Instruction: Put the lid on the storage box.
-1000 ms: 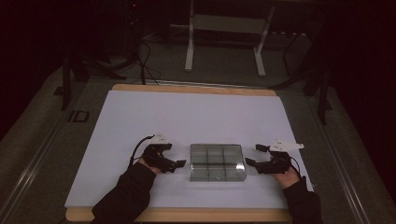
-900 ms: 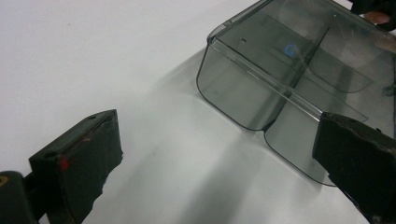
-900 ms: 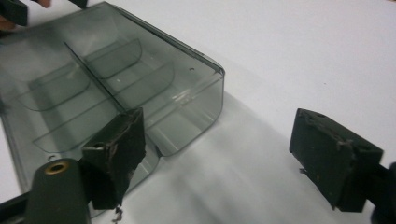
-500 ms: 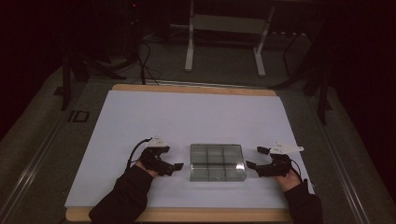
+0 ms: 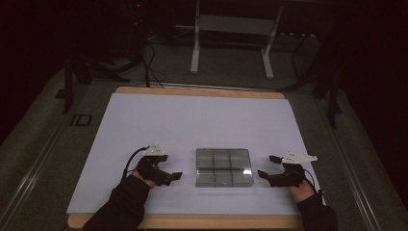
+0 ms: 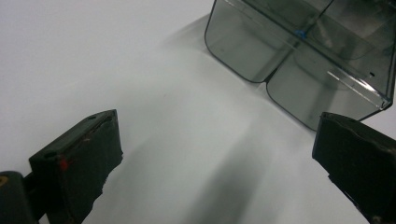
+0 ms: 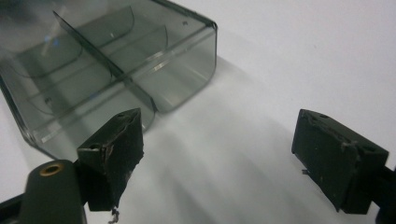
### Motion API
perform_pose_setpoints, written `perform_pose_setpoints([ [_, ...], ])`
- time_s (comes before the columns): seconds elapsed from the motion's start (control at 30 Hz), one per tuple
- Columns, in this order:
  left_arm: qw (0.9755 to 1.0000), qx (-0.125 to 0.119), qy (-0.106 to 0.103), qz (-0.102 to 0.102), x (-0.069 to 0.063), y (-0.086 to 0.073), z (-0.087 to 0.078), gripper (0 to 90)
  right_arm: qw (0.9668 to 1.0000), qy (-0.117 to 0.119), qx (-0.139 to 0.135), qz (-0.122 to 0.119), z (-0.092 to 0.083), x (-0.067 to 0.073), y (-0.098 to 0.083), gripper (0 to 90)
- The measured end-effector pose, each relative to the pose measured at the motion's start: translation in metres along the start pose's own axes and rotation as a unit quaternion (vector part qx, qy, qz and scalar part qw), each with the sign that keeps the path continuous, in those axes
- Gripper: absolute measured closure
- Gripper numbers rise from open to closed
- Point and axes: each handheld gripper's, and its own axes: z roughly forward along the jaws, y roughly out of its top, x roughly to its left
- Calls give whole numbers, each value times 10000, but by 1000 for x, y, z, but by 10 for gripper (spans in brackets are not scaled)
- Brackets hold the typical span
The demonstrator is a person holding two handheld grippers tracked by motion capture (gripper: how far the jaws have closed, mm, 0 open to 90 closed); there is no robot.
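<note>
Both grippers have drawn back from the box since a second ago and are now sitting apart from it.

The white table (image 5: 192,120) is carrying a clear smoky box (image 5: 223,166) with dividers, lying near the front edge at the middle. The left gripper (image 5: 173,176) is resting just left of the box, jaws spread wide and holding nothing. The right gripper (image 5: 265,166) is sitting just right of it, jaws likewise spread and empty, both pointing inward at the box.
</note>
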Motion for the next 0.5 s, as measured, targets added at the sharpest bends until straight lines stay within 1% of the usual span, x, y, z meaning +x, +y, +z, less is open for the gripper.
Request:
perform_pose_setpoints([
  [0.07, 10000, 1, 23, 7, 0, -1, -3, 29, 10000, -2, 12, 44, -2, -1, -2, 163],
  [0.23, 10000, 1, 44, 2, 1, -6, -8, 29, 9999, -73, 11, 68, -7, -1, -6, 163],
  [0.33, 9999, 12, 106, -26, 2, -12, -13, 29, 9999, -141, 27, 67, -10, -1, -8, 163],
  [0.4, 9998, 17, 172, -36, 3, -15, -16, 29, 9998, -160, 15, 65, -12, -1, -9, 163],
  [0.5, 9997, -18, 213, -78, 4, -17, -20, 29, 9998, -189, 16, 86, -15, -1, -12, 163],
])
